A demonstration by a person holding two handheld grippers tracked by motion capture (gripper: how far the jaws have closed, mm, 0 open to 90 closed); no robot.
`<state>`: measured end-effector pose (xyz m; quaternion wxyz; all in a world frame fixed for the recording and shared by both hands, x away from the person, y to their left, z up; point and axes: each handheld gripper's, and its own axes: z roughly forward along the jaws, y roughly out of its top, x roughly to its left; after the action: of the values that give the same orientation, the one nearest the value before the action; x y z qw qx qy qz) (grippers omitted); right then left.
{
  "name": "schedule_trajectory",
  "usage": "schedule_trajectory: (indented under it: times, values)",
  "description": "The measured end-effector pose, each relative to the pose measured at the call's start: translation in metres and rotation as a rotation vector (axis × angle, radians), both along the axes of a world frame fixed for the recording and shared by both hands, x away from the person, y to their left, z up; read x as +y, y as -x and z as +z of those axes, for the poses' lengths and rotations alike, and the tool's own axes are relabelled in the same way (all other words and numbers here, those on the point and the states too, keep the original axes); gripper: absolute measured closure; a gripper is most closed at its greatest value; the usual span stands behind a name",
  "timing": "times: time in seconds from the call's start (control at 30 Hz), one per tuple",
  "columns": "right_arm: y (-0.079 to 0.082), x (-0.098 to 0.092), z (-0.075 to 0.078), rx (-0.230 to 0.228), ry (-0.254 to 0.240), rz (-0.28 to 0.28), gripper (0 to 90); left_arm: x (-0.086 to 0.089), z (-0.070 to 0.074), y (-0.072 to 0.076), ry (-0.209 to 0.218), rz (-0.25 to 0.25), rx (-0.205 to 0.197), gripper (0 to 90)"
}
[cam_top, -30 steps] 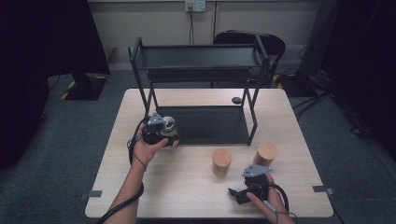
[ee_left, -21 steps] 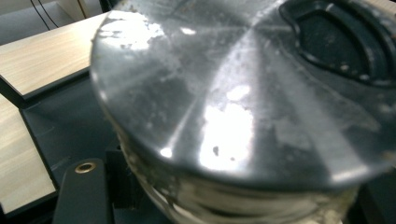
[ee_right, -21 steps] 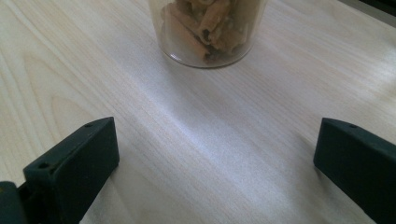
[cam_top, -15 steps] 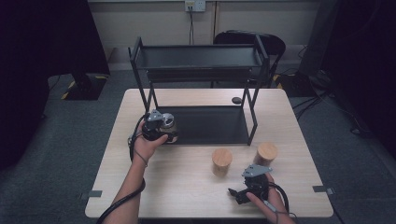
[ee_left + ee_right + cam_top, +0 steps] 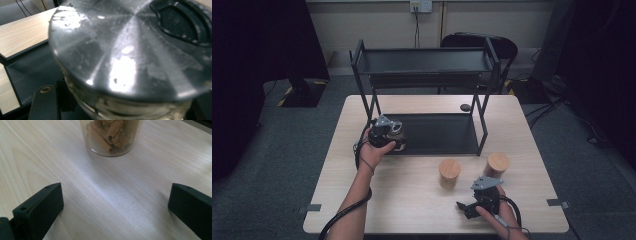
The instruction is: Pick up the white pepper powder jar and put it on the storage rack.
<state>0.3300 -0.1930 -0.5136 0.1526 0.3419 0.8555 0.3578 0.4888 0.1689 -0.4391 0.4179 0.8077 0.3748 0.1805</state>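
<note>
1. Three jars: two with wooden lids (image 5: 450, 169) (image 5: 497, 162) near the table's (image 5: 412, 200) front right, one with a metal lid (image 5: 393, 135) at the rack's lower shelf.
2. One two-shelf black rack (image 5: 427, 65).
3. Two grippers (image 5: 381, 131) (image 5: 472, 202).

My left gripper view has the metal-lidded jar (image 5: 125, 57) blurred, hiding the jaws; the pasta jar (image 5: 111, 135) is cut off at the top edge.

A glass jar (image 5: 130, 62) with a scuffed metal lid is sitting upright, clamped between the left gripper's (image 5: 384, 131) jaws.
</note>
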Motion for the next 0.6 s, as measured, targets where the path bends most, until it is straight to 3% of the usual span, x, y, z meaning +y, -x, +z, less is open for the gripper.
schedule_trajectory:
  times: [0.6]
  values:
    - [0.0,0.0,0.0,0.0,0.0,0.0,0.0,-0.003,-0.01,-0.013,-0.004,0.045,0.017,30.7]
